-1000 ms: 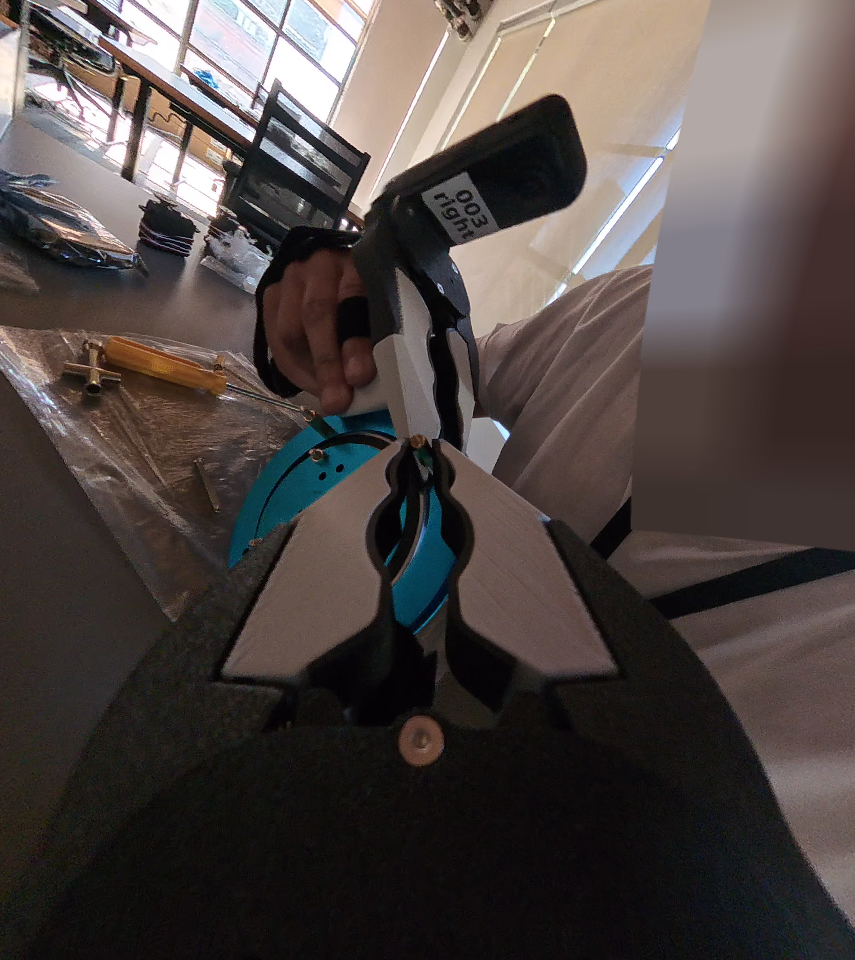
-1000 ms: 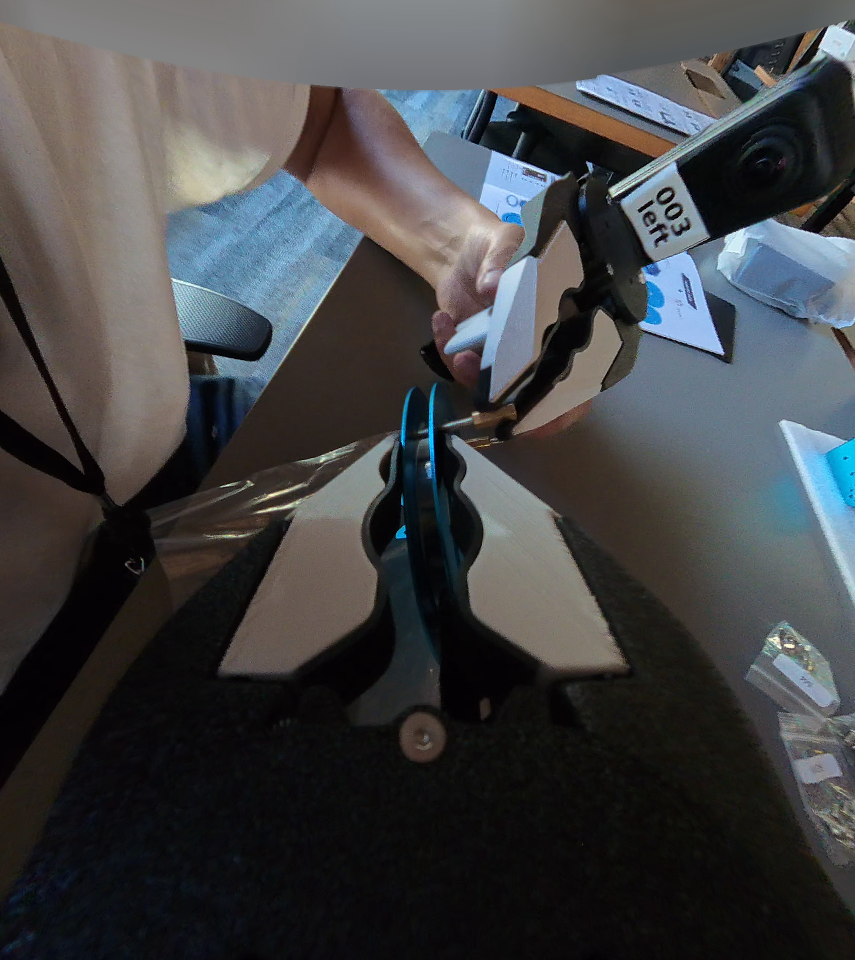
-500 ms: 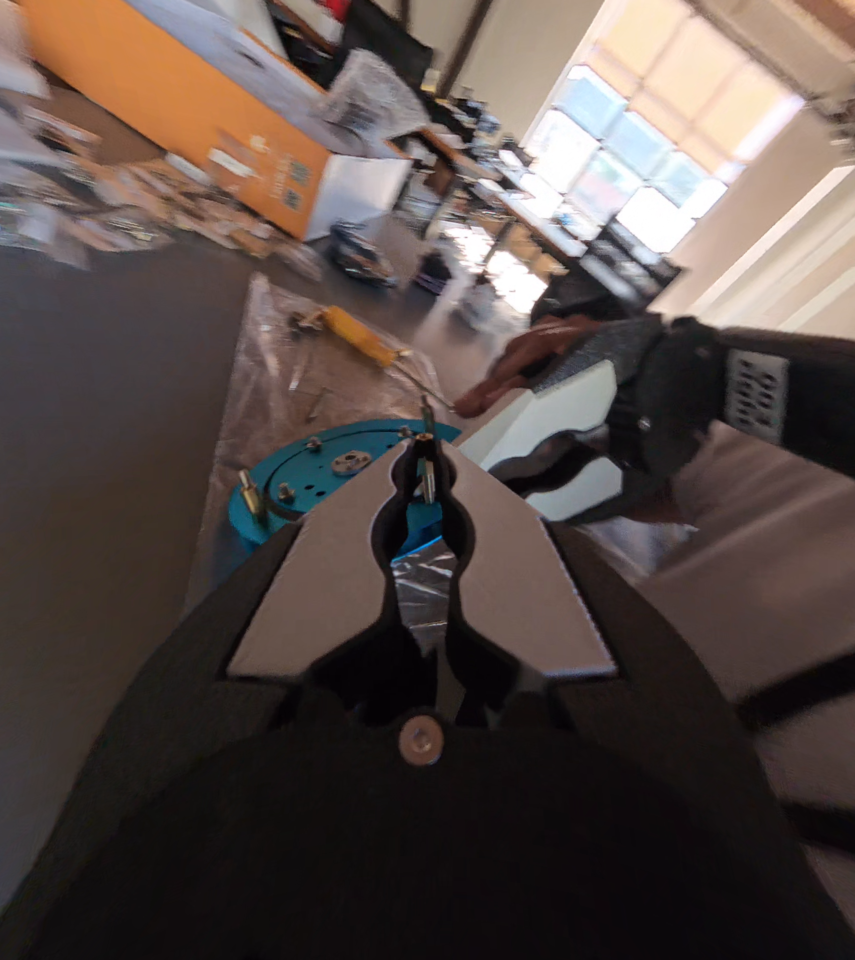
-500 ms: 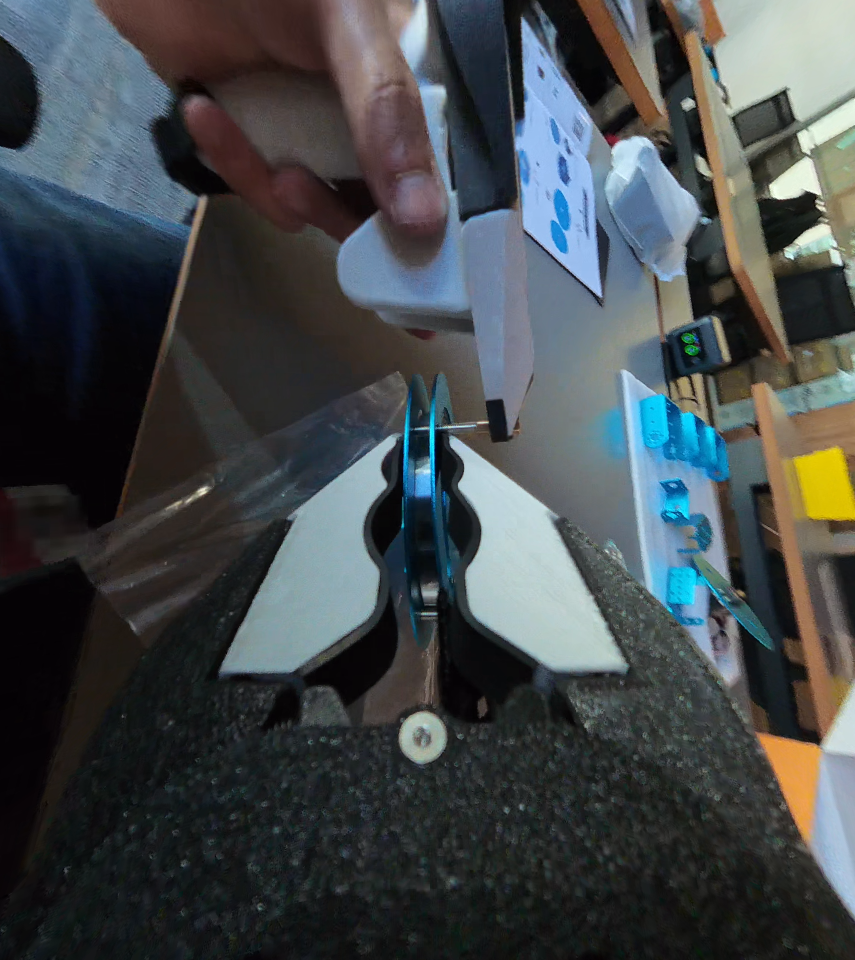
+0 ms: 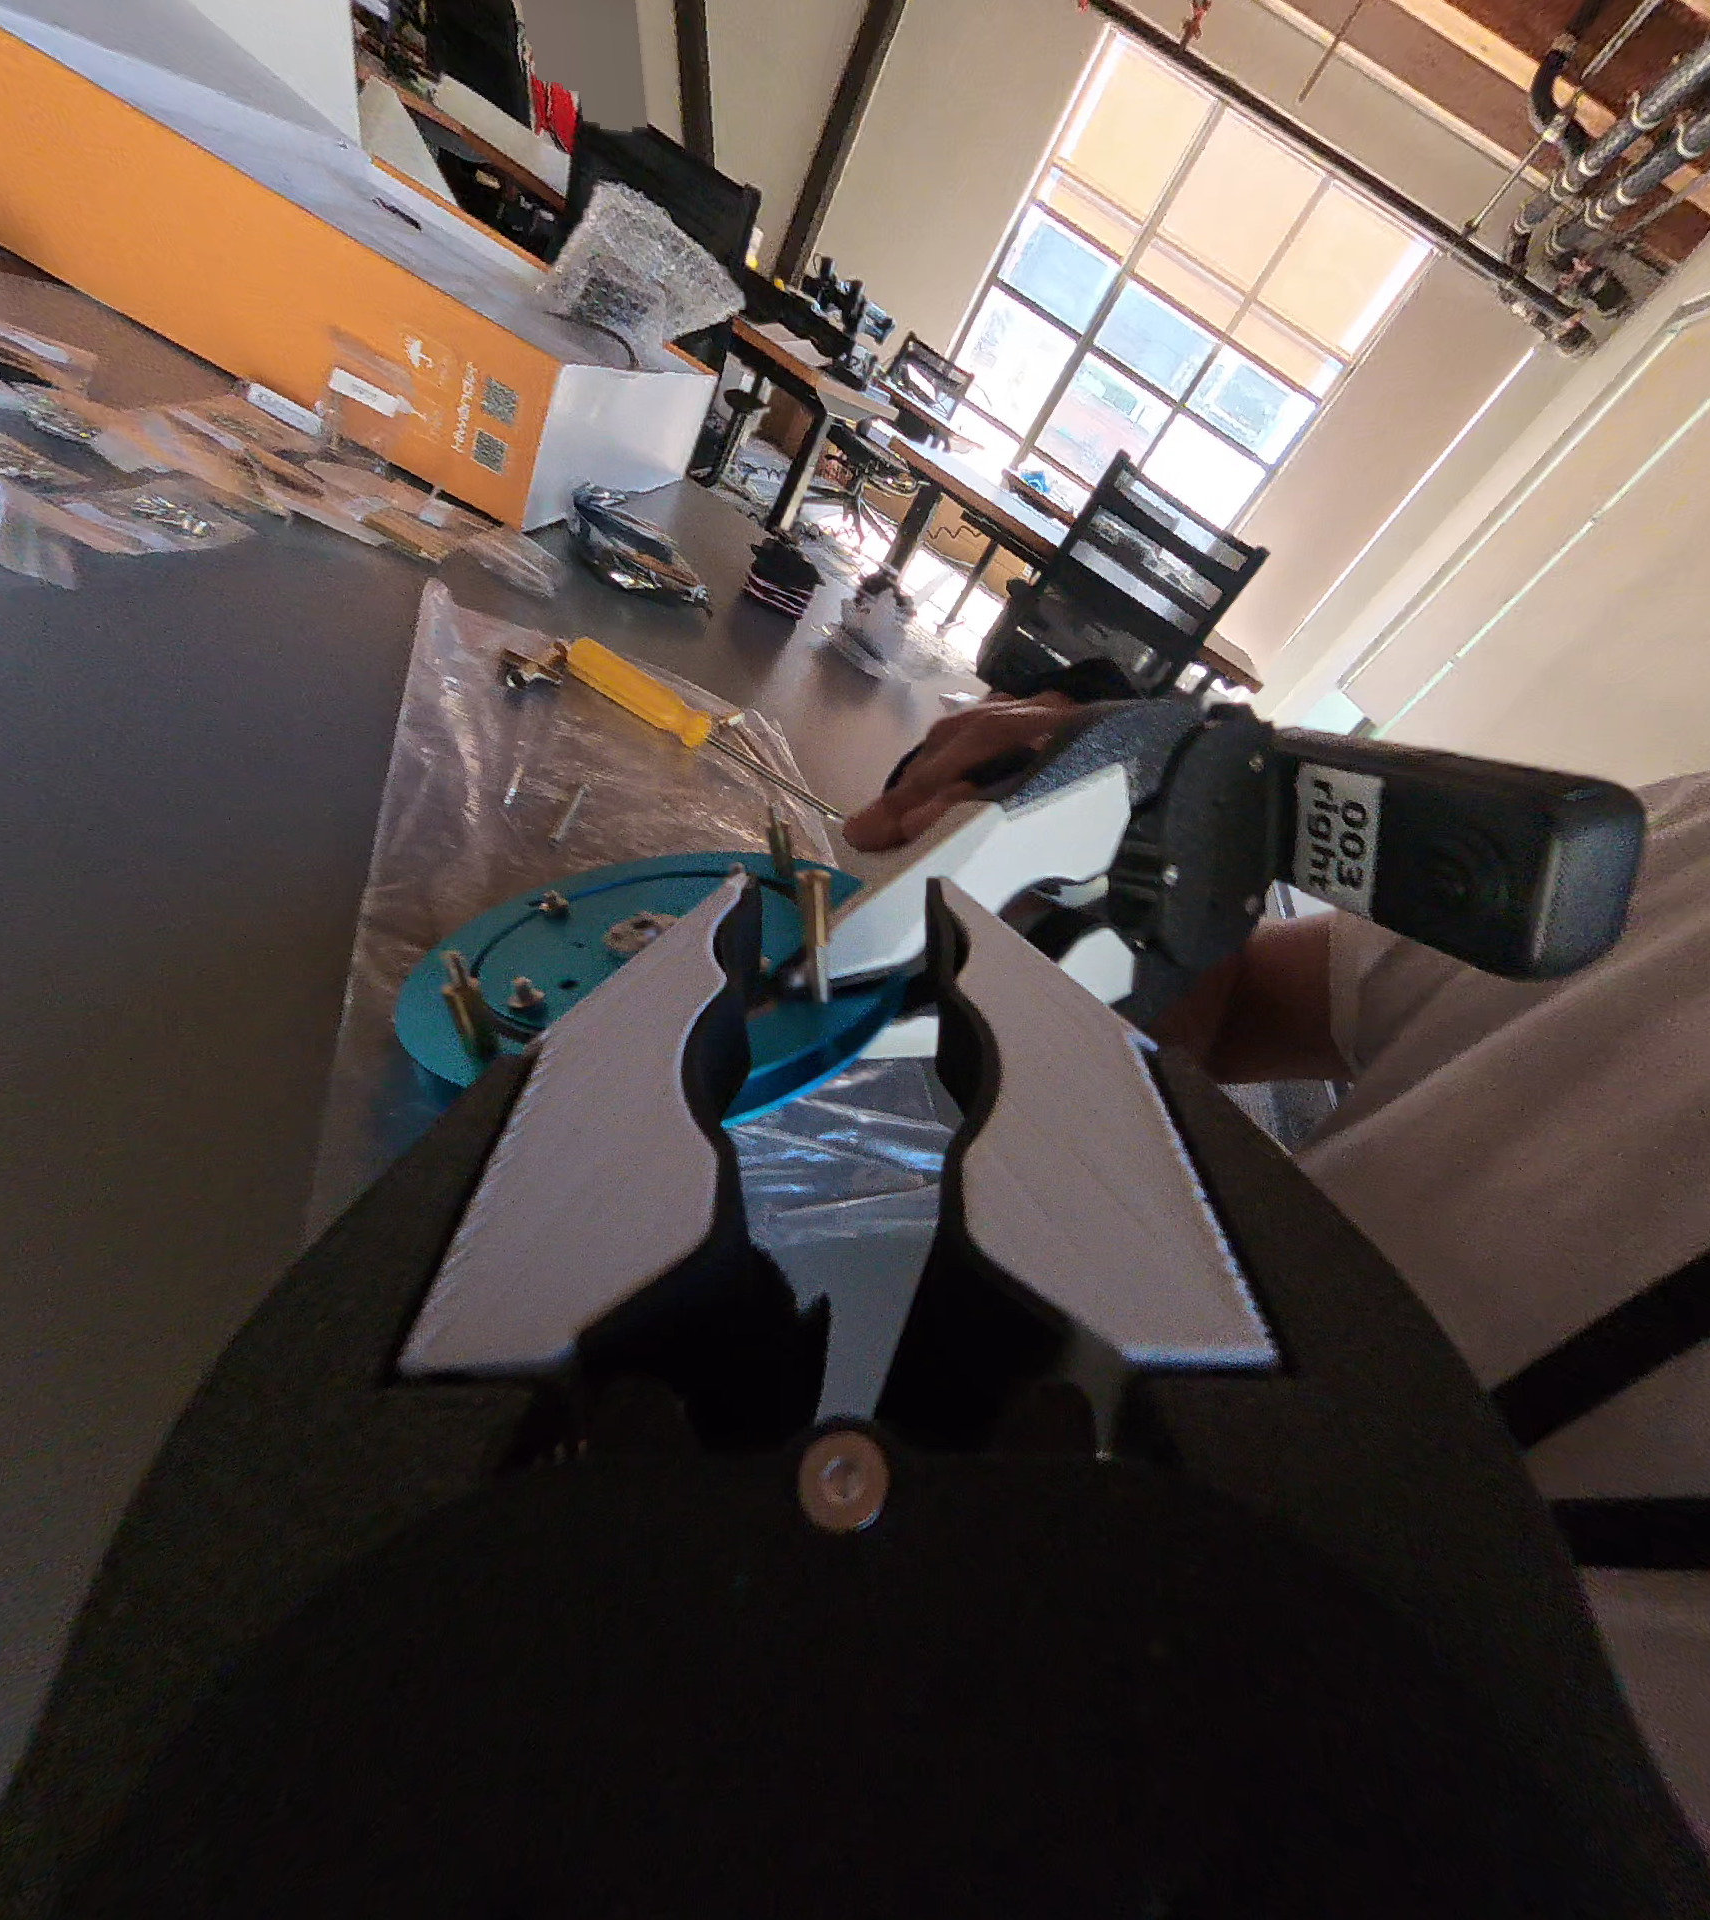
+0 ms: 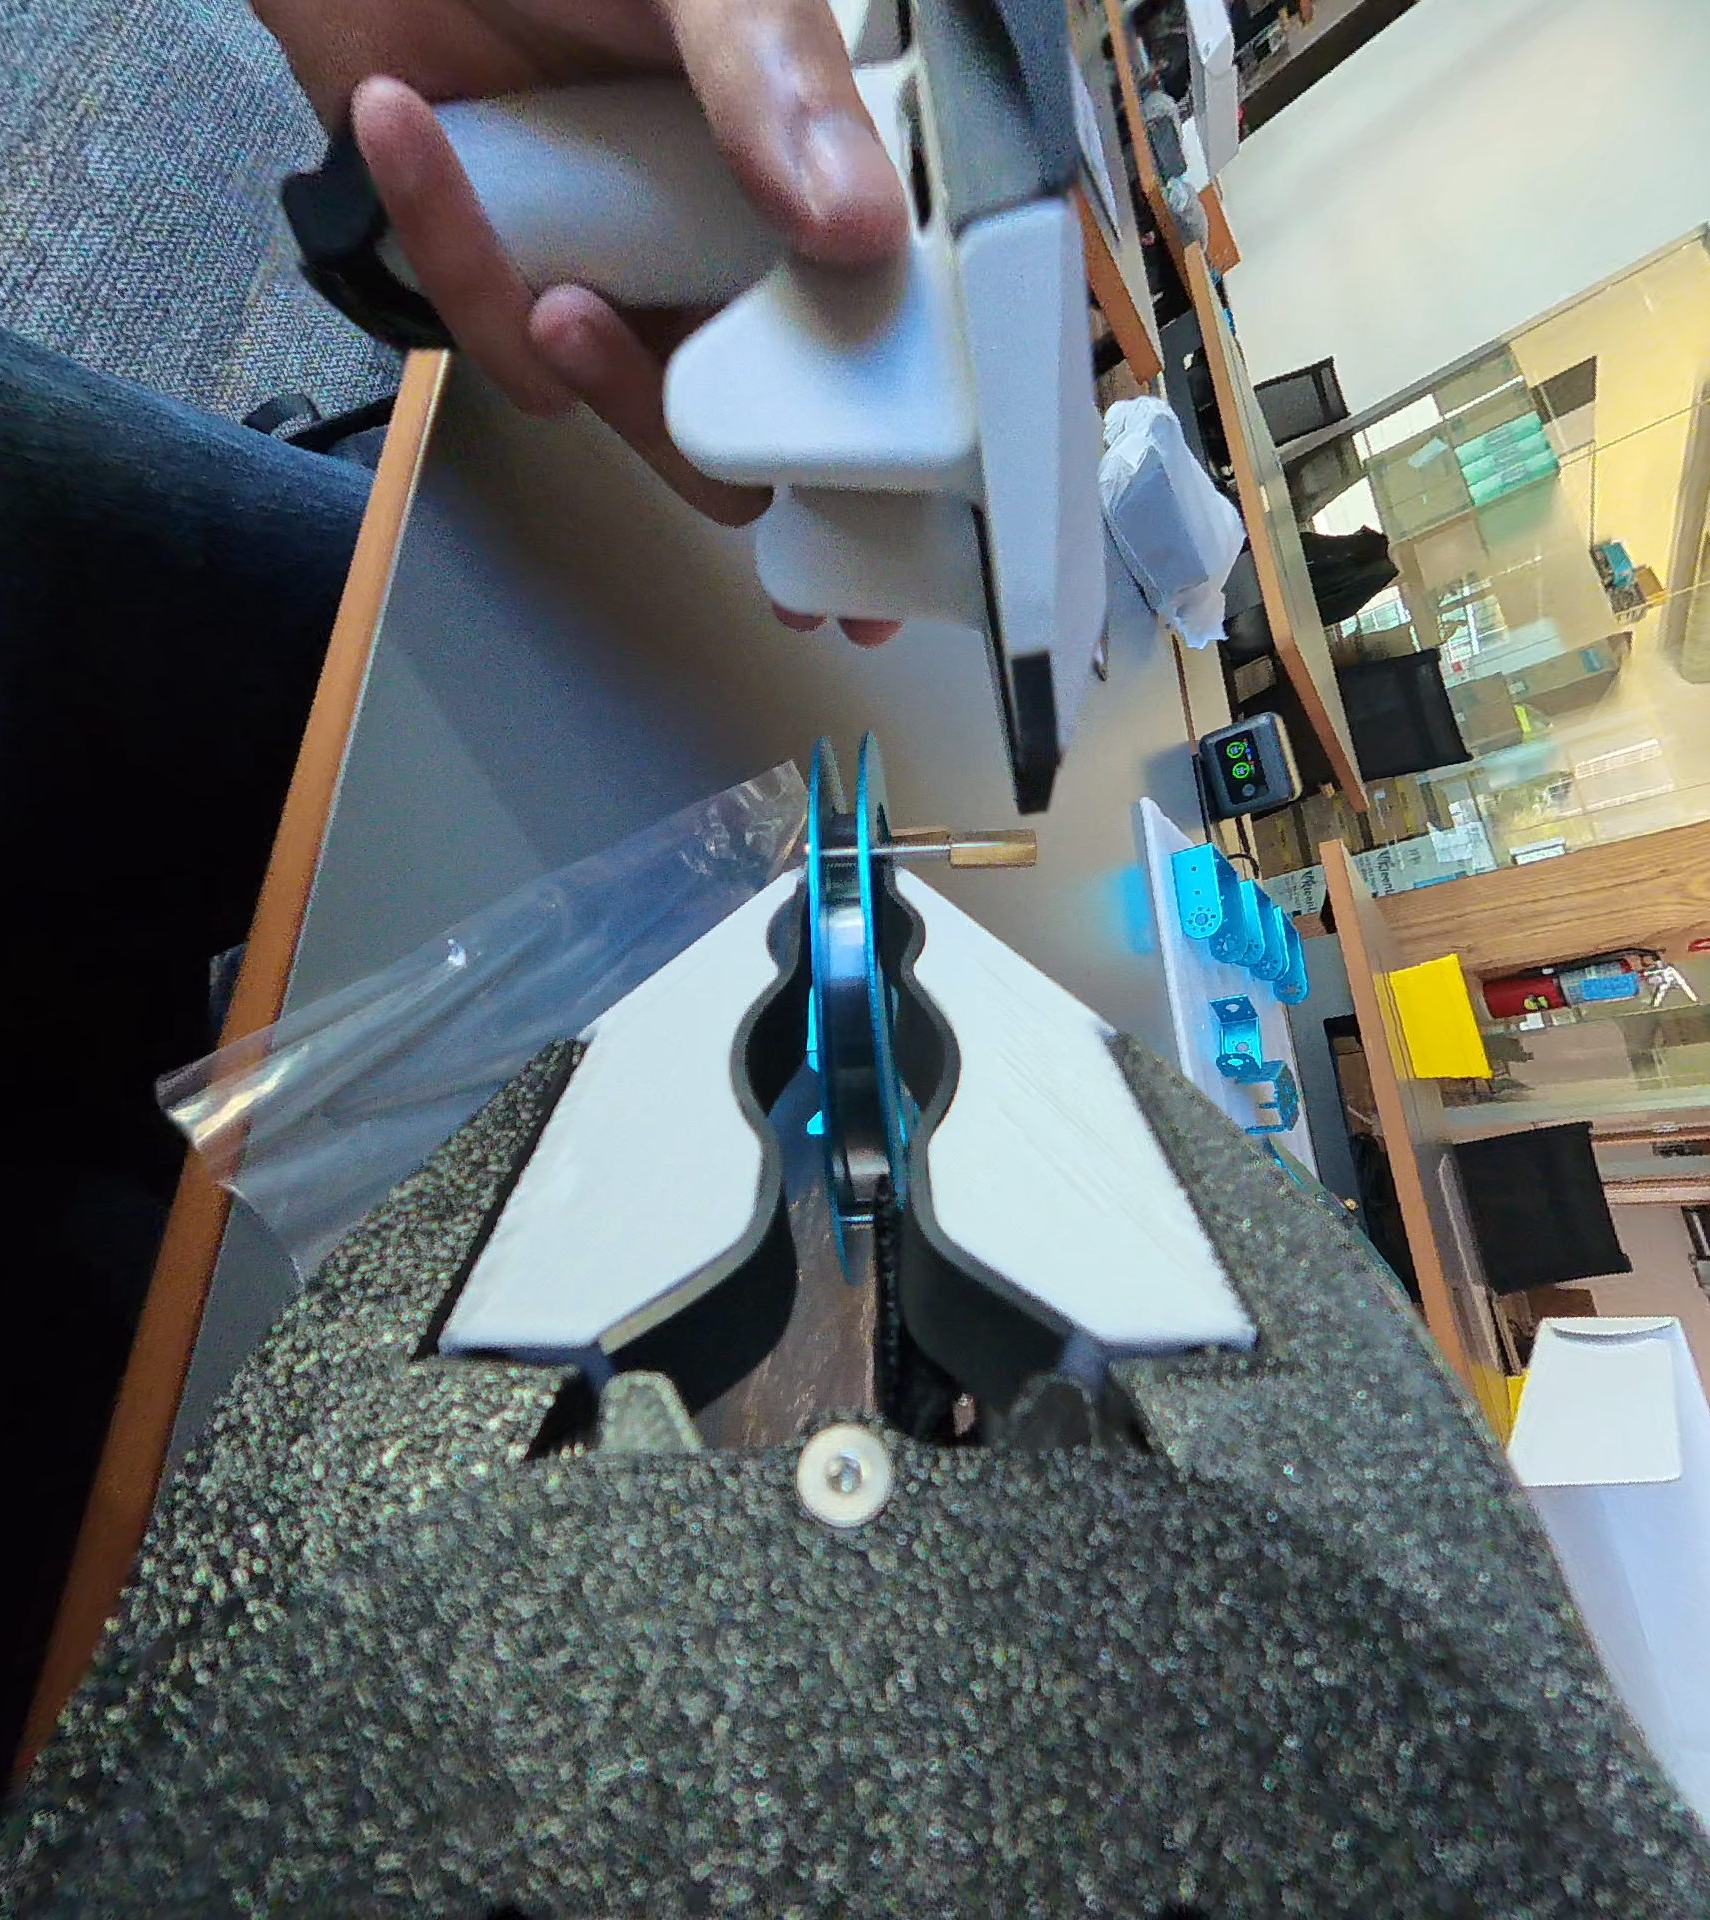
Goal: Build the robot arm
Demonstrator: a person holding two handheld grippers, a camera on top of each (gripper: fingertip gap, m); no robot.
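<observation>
- The right gripper [image 6: 846, 883] has its fingers closed on the rim of a blue double-disc assembly [image 6: 846, 997], seen edge-on as two thin anodised metal discs with a narrow gap between them.
- A brass standoff on a thin screw [image 6: 976, 847] sticks out sideways from the disc face, free of either gripper.
- The left gripper [image 5: 835, 904] has its fingers spread open with nothing between them; in the right wrist view one dark-tipped finger [image 6: 1033, 727] hangs just beside the standoff, apart from it.
- In the left wrist view the disc assembly [image 5: 539, 987] lies nearly flat above a clear plastic sheet [image 5: 477, 790], with several brass standoffs [image 5: 811, 930] standing upright from its top face.
- The sheet is crinkled and glossy, and its corner overhangs the bench's near edge [image 6: 311, 748], which has an orange-brown trim.
- A yellow-handled screwdriver [image 5: 638, 677] and a few loose screws [image 5: 565, 816] lie on the sheet, well apart from the discs.
- The bench [image 5: 124, 831] is smooth matt grey, with open surface left of the sheet.
- An orange and white box [image 5: 238, 281] and small parts bags [image 5: 30, 499] sit at the far side.
- Blue metal brackets [image 6: 1235, 925] rest on a white tray to the right.
- Beyond are more desks, a black chair [image 5: 1121, 592] and a tall bright window [image 5: 1173, 343].
</observation>
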